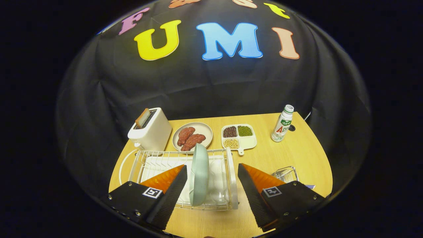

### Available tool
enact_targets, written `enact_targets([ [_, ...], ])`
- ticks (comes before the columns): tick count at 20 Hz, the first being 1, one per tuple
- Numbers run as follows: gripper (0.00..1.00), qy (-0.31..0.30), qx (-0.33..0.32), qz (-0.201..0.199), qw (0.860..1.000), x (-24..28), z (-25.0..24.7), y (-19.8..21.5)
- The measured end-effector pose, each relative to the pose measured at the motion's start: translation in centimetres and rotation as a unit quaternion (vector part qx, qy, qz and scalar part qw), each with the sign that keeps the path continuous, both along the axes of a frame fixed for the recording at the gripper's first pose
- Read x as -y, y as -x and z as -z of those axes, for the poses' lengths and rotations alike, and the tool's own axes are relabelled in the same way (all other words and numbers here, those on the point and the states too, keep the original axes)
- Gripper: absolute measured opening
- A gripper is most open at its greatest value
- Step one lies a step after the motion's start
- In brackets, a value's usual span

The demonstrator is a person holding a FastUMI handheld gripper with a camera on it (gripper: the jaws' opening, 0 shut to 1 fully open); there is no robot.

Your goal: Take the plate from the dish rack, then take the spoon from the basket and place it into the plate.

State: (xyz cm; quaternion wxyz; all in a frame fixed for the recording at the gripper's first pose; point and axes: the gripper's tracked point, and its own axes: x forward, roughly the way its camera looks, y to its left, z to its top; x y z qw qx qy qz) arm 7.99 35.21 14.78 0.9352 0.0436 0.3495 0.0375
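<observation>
The table (297, 155) has a pale wood-grain top with a smooth, faintly satin finish. On it, the dish rack (231, 172) is thin white-coated wire with a glossy white plastic tray under it. The plate (199, 173) standing in the rack looks like smooth, matt pale-green ceramic or plastic. Behind the rack, the toaster (152, 132) is smooth white plastic. Right of the rack, the basket (286, 173) is shiny bare metal wire.
</observation>
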Motion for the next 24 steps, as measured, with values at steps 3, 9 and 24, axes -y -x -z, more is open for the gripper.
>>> enact_targets([
  [3, 0.95, 0.015, -0.037, 0.010, 0.999, -1.1, 1.9, -1.0],
  [9, 0.91, 0.052, -0.101, 0.050, 0.992, -1.8, 5.9, -2.4],
  [24, 0.23, 0.149, -0.128, 0.087, 0.977, -1.9, 6.1, -3.0],
])
